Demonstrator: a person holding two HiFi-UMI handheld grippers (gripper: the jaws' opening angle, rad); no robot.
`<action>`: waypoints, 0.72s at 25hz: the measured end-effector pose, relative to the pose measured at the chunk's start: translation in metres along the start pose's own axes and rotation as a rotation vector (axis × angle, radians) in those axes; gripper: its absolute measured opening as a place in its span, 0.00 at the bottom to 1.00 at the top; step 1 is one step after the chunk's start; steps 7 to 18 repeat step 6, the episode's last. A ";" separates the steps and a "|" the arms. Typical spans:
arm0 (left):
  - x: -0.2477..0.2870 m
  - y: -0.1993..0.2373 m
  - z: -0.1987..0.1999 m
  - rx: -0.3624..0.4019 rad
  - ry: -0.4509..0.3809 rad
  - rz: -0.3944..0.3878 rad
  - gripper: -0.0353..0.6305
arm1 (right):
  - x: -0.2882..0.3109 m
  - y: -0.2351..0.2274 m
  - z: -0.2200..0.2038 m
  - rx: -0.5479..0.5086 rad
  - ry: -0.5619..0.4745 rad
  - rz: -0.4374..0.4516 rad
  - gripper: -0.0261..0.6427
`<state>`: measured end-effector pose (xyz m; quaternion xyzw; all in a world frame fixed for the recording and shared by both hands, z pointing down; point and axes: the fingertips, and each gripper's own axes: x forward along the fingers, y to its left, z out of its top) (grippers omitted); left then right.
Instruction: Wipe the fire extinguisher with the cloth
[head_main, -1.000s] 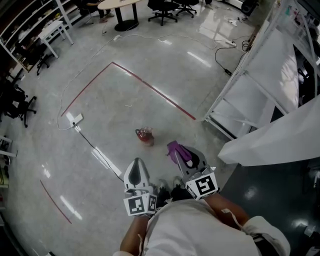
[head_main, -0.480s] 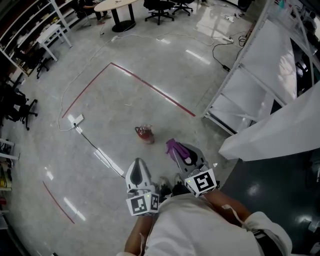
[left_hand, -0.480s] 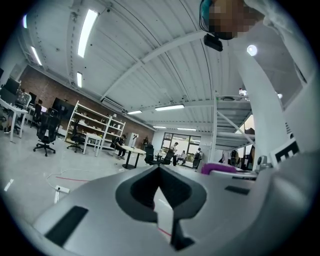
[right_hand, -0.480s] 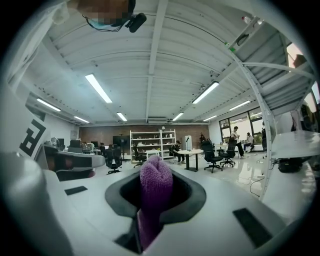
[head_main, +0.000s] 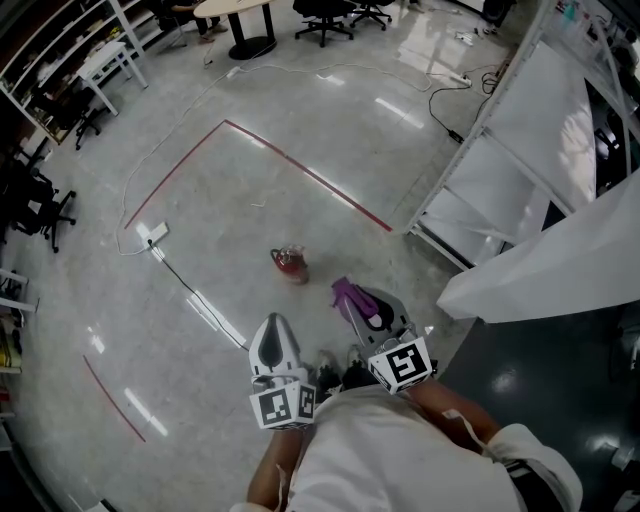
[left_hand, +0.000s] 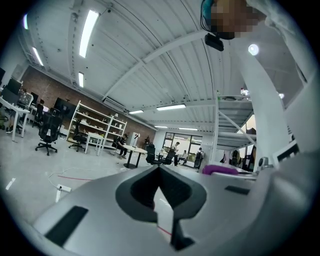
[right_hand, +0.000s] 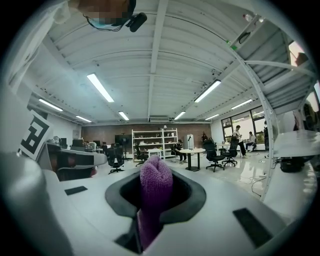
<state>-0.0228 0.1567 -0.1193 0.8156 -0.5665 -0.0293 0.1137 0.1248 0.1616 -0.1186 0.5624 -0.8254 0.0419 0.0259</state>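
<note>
In the head view a small red fire extinguisher (head_main: 289, 265) stands on the grey floor, ahead of both grippers and apart from them. My right gripper (head_main: 352, 303) is shut on a purple cloth (head_main: 347, 294), which sticks out past its tips. The right gripper view shows the cloth (right_hand: 155, 192) pinched in the gripper (right_hand: 156, 172), bulging up between the jaws. Held level to the left, my left gripper (head_main: 272, 338) has nothing in it; its jaws (left_hand: 160, 175) meet with only a thin slit. Neither gripper view shows the extinguisher.
A white metal rack (head_main: 480, 190) and a white sheet (head_main: 560, 270) stand to the right. Red tape lines (head_main: 310, 180) cross the floor, and a cable with a power strip (head_main: 150, 236) runs at the left. A table and office chairs (head_main: 240, 25) are far off.
</note>
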 end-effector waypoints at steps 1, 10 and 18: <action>0.000 0.000 0.000 -0.002 0.001 0.001 0.06 | 0.001 0.000 0.000 -0.001 -0.002 0.002 0.14; 0.004 0.002 0.002 -0.008 -0.001 0.005 0.06 | 0.005 -0.001 0.000 -0.009 0.005 0.008 0.14; 0.004 0.002 0.002 -0.008 -0.001 0.005 0.06 | 0.005 -0.001 0.000 -0.009 0.005 0.008 0.14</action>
